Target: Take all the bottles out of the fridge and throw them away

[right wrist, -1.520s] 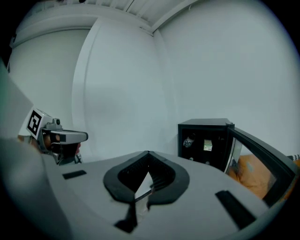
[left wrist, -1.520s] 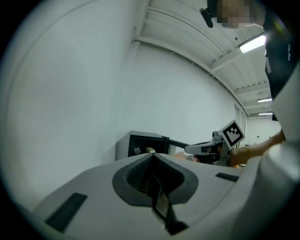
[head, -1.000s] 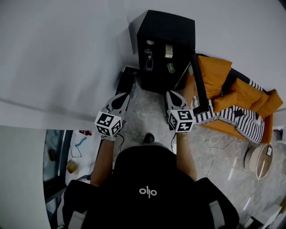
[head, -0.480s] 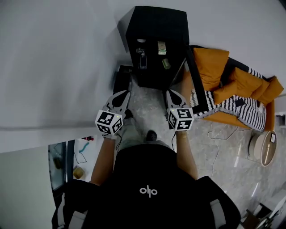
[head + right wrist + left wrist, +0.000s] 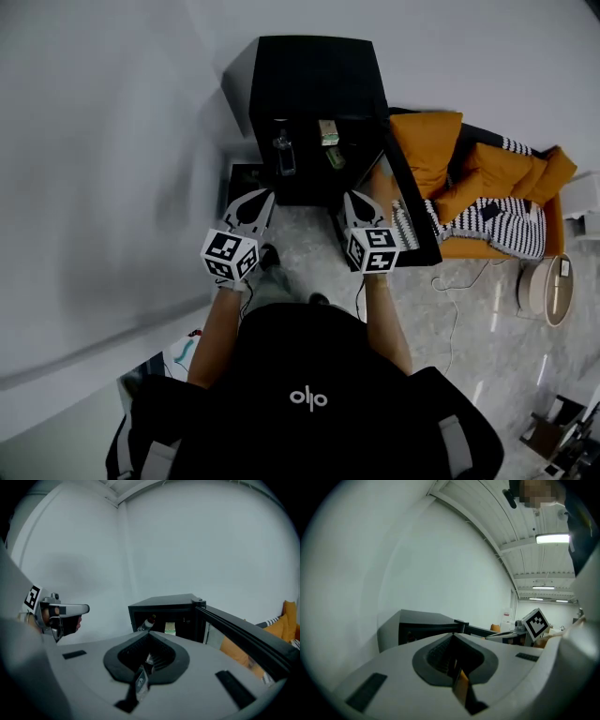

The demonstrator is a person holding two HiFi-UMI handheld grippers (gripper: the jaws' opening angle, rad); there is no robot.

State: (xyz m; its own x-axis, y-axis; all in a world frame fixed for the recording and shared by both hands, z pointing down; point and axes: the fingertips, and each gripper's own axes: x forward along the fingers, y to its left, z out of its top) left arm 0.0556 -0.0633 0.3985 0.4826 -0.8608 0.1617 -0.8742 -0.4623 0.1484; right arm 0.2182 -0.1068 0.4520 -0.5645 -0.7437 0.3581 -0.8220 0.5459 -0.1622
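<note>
Plainly the gap has narrowed: a second ago the black fridge (image 5: 314, 70) sat high in the head view, well apart from both tools, and now it fills more of the upper middle of the frame, with the tips of the left gripper (image 5: 260, 199) and the right gripper (image 5: 352, 199) just short of its open front. The door (image 5: 403, 206) is swung out toward the right of the frame, in front of the orange sofa (image 5: 441, 150), so the shelves are exposed. A clear bottle (image 5: 283, 155) stands inside at the left of the opening, straight ahead of the left gripper, and a pale carton (image 5: 328, 132) sits to its right; a smaller item below the carton is too dim to name. Each gripper's own view shows its jaws pressed together with nothing between them. So the approach looks close to finished, but no bottle has been touched yet and all of the taking out remains. Likely the next need is for one pair of jaws to spread before it reaches the shelf, since closed tips could only knock the bottle over.
</note>
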